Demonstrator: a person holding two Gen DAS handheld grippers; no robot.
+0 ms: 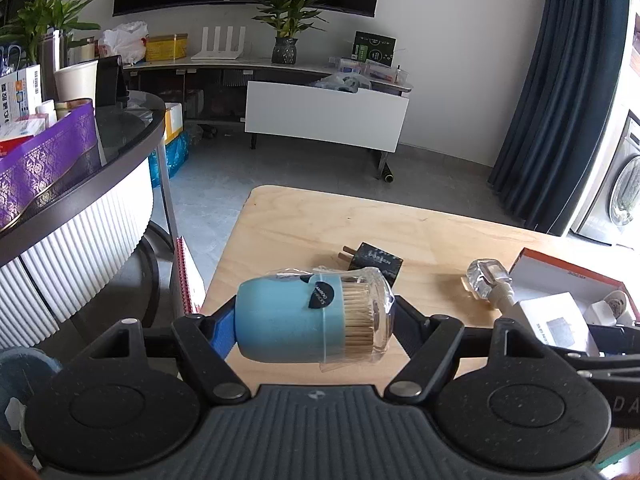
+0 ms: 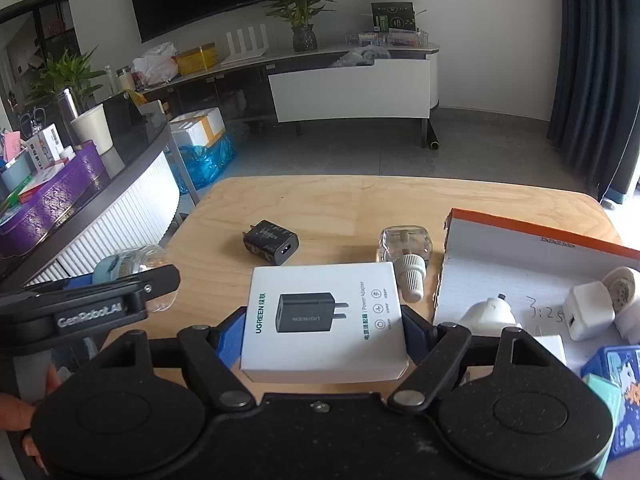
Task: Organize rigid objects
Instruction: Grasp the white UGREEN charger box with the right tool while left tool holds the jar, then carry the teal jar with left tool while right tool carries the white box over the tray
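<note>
Partway done: several small plugs already sit in the open box (image 2: 520, 256); a black charger (image 2: 271, 242) and a glass bottle (image 2: 406, 252) remain loose on the table (image 2: 340, 204). Left gripper (image 1: 314, 316) clamps a toothpick jar (image 1: 312, 316) sideways, lifted above the table. Right gripper (image 2: 324, 324) clamps a white adapter box (image 2: 324, 320), just left of the open box.

A blue toothpick jar (image 1: 312, 314) with a clear lid lies sideways above the wooden table (image 2: 360, 204). A white charger box (image 2: 324, 320) sits face-up; a black charger (image 2: 271, 242) and a glass bottle (image 2: 406, 252) lie beyond it.
</note>
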